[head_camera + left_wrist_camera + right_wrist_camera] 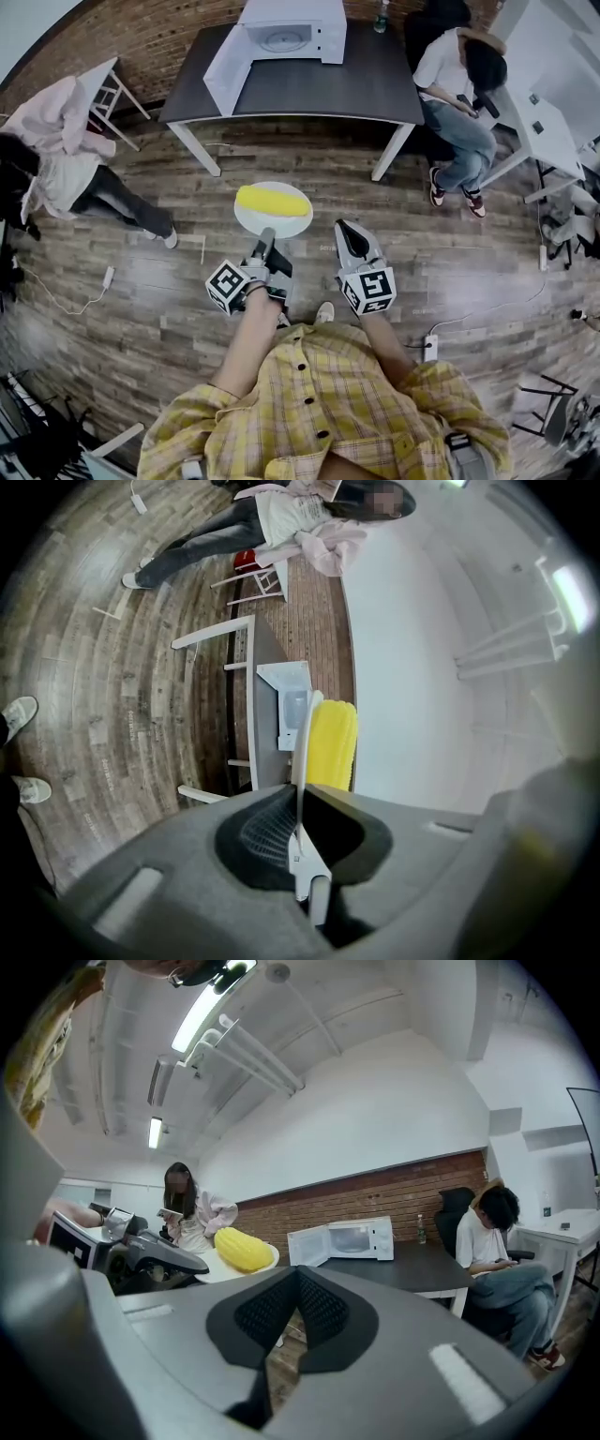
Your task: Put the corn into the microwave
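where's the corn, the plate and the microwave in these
corn (pixel 273 200), head view, middle of the cob
plate (pixel 296 225), head view, bare rim below the corn
microwave (pixel 281 39), head view, its open cavity

Just right of the microwave (pixel 291 11), the bottle (pixel 380 17) is cut off by the top edge of the head view, and in the left gripper view the plate (pixel 304 747), seen edge-on before the microwave, hides part of its open front and the underside of the corn (pixel 334 747).
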Tool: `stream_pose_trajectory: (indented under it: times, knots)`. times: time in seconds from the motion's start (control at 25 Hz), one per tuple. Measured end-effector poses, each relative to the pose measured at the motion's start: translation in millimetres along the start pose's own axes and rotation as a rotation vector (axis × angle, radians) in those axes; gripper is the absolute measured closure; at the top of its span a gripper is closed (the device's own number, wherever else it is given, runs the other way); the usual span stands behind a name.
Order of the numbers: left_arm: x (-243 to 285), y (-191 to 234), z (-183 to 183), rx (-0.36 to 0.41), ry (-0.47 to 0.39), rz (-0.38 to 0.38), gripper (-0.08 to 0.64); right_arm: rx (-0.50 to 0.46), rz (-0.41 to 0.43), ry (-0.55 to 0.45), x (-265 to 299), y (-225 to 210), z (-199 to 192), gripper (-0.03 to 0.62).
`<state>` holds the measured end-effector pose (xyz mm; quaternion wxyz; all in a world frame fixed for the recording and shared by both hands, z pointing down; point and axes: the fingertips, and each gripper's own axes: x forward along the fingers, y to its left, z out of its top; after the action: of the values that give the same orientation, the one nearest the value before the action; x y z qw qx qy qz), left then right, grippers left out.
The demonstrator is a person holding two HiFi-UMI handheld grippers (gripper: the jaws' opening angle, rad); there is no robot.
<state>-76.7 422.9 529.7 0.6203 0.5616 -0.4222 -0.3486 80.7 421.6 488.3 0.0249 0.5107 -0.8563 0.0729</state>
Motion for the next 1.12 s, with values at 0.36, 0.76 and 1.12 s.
stream_pose_trajectory:
  times: [0.36,0.76,1.12]
  knots:
    - [11,12,-28,-0.020,-0.031,-0.015,0.541,-0.006,0.038,-0.009,-12,-26,-18,0.589]
    - [40,37,-23,-0.023,-0.032,0.029,0.541,0.015,0.081,0.000,12,-47,-35,0.589]
    - [110,45,9,-0.043,-0.007,0.036,0.541,-0.004,0.020,0.005,76,-91,-30,0.589]
